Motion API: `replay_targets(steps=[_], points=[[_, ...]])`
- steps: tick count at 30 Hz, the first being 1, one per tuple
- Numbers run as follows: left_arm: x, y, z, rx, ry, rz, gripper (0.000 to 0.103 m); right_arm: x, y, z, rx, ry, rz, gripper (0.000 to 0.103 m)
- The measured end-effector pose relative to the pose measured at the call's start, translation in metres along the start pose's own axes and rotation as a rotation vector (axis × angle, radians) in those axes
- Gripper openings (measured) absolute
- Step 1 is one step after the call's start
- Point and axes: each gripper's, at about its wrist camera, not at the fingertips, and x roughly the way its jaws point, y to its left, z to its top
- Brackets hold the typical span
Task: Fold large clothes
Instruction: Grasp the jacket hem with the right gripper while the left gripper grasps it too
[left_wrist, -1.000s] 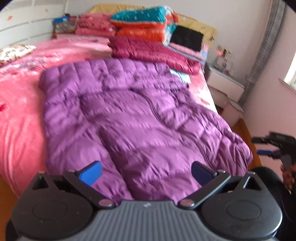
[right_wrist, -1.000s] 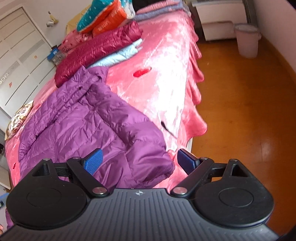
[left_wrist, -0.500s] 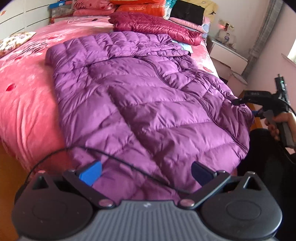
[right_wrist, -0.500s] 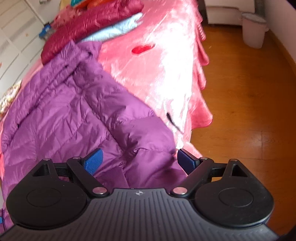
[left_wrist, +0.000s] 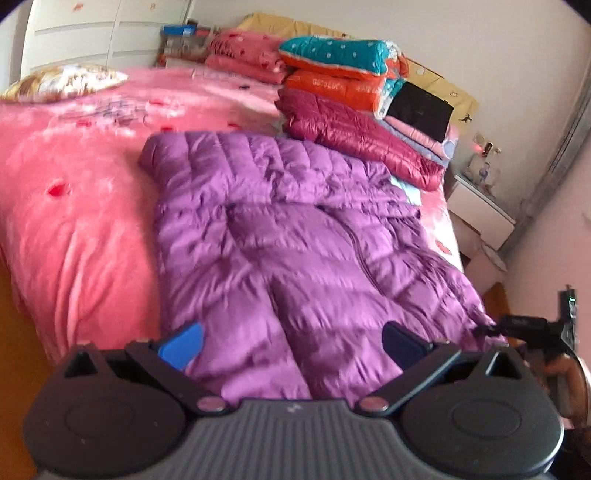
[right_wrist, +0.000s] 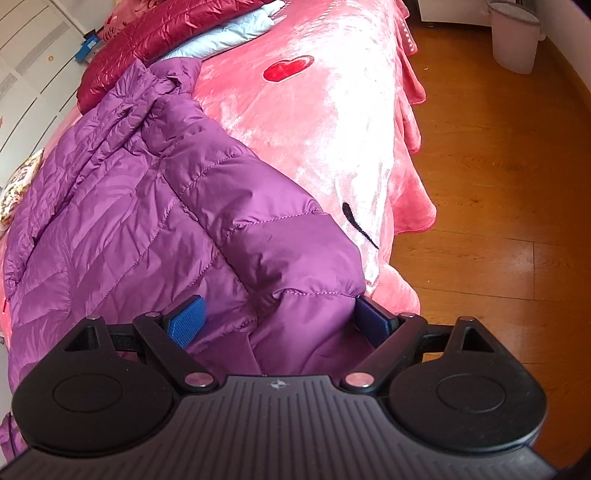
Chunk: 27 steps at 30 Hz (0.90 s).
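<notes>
With both the left gripper (left_wrist: 291, 341) and right gripper (right_wrist: 279, 319) wide open at the bed's (left_wrist: 74, 229) near edge, each should bite deep into the purple jacket's (left_wrist: 295, 236) hem before lifting evenly

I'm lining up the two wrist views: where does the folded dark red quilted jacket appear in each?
Left wrist view: the folded dark red quilted jacket lies upper right of centre, behind the purple puffer coat.
Right wrist view: it is at the top left, beyond the coat's collar.
Shared landmark: the purple puffer coat, spread on the pink bedspread.
</notes>
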Motion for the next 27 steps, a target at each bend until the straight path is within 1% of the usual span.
replay_targets(steps=[1,3,4,8,10,12,14,15,16,17,18,19,20,23,24,25,27], points=[[0.007,-0.002,0.002,0.03,0.001,0.057,0.103,0.0,0.0,0.0,0.0,0.0,0.0,0.103],[0.023,0.0,0.002,0.06,0.054,0.148,0.103,0.002,0.0,0.0,0.006,0.005,0.003,0.103],[0.03,0.004,0.001,0.049,0.087,0.159,0.103,0.002,-0.001,0.001,0.01,0.01,0.007,0.103],[0.048,0.026,-0.008,-0.039,0.185,0.131,0.103,0.008,-0.006,0.003,0.034,0.046,0.03,0.103],[0.054,0.036,-0.014,-0.09,0.23,0.093,0.102,0.013,-0.009,0.005,0.056,0.07,0.054,0.103],[0.05,0.038,-0.019,-0.118,0.238,0.027,0.102,0.016,-0.012,0.006,0.067,0.092,0.086,0.103],[0.046,0.037,-0.019,-0.115,0.236,-0.023,0.102,0.017,-0.013,0.006,0.065,0.1,0.115,0.103],[0.045,0.036,-0.019,-0.115,0.235,-0.041,0.102,0.016,-0.014,0.006,0.064,0.102,0.138,0.101],[0.044,0.036,-0.018,-0.119,0.234,-0.066,0.102,0.016,-0.014,0.005,0.066,0.102,0.158,0.094],[0.044,0.037,-0.017,-0.127,0.231,-0.091,0.102,0.015,-0.016,0.005,0.072,0.099,0.175,0.085],[0.043,0.039,-0.015,-0.142,0.225,-0.12,0.102,0.014,-0.018,0.005,0.084,0.093,0.194,0.081],[0.044,0.04,-0.014,-0.158,0.22,-0.147,0.102,0.013,-0.019,0.004,0.095,0.087,0.214,0.073],[0.044,0.042,-0.013,-0.174,0.215,-0.176,0.102,0.011,-0.021,0.004,0.101,0.082,0.237,0.067],[0.05,0.046,-0.007,-0.189,0.217,-0.238,0.102,0.006,-0.02,0.004,0.095,0.07,0.281,0.058],[0.053,0.047,-0.005,-0.193,0.22,-0.254,0.102,0.006,-0.018,0.004,0.084,0.065,0.29,0.057],[0.055,0.049,-0.003,-0.198,0.222,-0.261,0.102,0.005,-0.015,0.004,0.072,0.058,0.297,0.055],[0.059,0.054,-0.001,-0.2,0.227,-0.242,0.102,0.0,-0.012,0.005,0.054,0.039,0.315,0.052]])
